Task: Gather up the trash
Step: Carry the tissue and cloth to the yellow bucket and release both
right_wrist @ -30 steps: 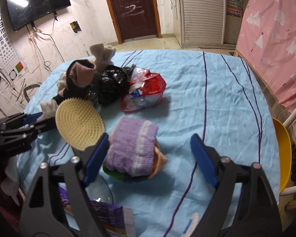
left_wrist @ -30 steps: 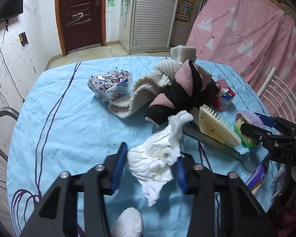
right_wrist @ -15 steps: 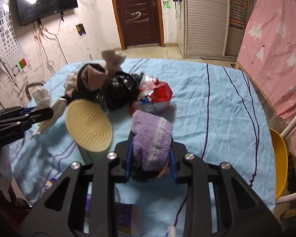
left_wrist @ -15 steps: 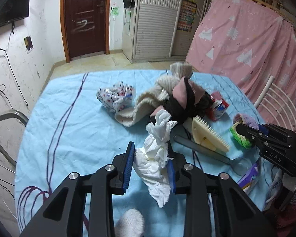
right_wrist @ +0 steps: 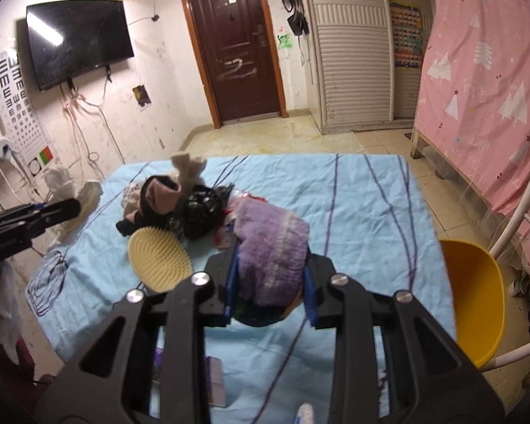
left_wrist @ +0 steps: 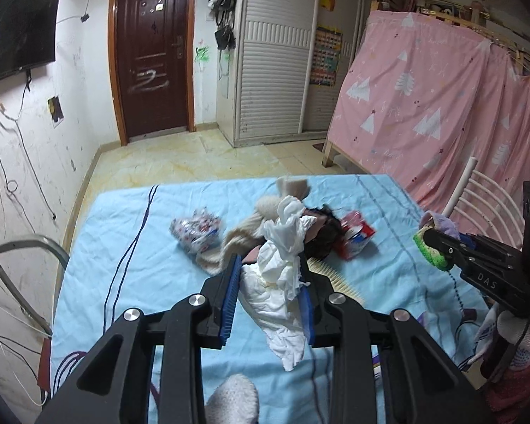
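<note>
My left gripper (left_wrist: 268, 296) is shut on a crumpled white tissue (left_wrist: 282, 265) and holds it above the blue tablecloth (left_wrist: 123, 268); it also shows in the right wrist view (right_wrist: 84, 198). My right gripper (right_wrist: 270, 293) is shut on a purple knitted bundle (right_wrist: 272, 247) with green and orange parts under it, lifted above the table; it shows in the left wrist view (left_wrist: 438, 228). A crumpled white-and-red wrapper (left_wrist: 196, 231) and a red snack packet (left_wrist: 357, 235) lie on the table.
A pile of socks and a black bag (right_wrist: 180, 205) sits mid-table beside a yellow bristle brush (right_wrist: 157, 259). A purple booklet (right_wrist: 215, 381) lies near the front edge. A yellow-seated chair (right_wrist: 477, 293) stands right of the table, a grey chair (left_wrist: 24, 265) left.
Both grippers rose away from the table with their loads, the left carrying the tissue and the right carrying the purple bundle. The table now looks farther off in both views.
</note>
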`<state>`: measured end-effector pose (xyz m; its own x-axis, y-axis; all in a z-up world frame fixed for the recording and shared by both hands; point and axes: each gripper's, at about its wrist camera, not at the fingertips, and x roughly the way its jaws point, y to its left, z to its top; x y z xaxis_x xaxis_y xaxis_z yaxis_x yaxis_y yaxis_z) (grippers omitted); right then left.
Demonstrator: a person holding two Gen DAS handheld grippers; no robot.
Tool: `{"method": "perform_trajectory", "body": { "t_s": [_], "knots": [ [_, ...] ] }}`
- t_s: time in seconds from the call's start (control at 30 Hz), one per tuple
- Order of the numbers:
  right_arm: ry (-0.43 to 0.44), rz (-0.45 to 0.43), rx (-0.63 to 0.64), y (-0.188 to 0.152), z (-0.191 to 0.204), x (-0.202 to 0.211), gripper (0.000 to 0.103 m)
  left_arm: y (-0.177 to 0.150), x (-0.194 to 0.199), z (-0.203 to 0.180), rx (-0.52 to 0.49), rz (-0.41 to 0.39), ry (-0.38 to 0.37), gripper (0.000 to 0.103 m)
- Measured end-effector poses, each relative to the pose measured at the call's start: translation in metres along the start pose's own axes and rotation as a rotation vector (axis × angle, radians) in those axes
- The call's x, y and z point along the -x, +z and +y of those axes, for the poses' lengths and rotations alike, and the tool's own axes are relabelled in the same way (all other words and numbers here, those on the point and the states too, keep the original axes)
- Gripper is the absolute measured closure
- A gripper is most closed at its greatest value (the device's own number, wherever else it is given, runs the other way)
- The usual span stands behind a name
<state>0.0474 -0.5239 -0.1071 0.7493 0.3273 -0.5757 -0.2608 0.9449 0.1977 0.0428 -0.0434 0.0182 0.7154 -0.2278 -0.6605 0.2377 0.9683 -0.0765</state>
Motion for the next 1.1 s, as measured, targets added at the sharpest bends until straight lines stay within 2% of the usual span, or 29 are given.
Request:
{"method": "perform_trajectory", "body": {
  "t_s": [0.6,0.93,1.1],
  "knots": [
    [-0.074,-0.121,-0.112,0.001,-0.088,0.042,0.075,0.039,-0.007,-0.109,-0.149,-0.036,-0.090,0.082],
    [-0.147,-0.185,-0.154,0.003,-0.142,0.067,0.075,0.060,-0.026,-0.189,-0.216,-0.029,-0.197,0.082],
    [-0.161,-0.188,-0.200,-0.002,-0.170,0.068,0.075,0.062,-0.039,-0.230,-0.245,-0.011,-0.252,0.082]
  ]
}}
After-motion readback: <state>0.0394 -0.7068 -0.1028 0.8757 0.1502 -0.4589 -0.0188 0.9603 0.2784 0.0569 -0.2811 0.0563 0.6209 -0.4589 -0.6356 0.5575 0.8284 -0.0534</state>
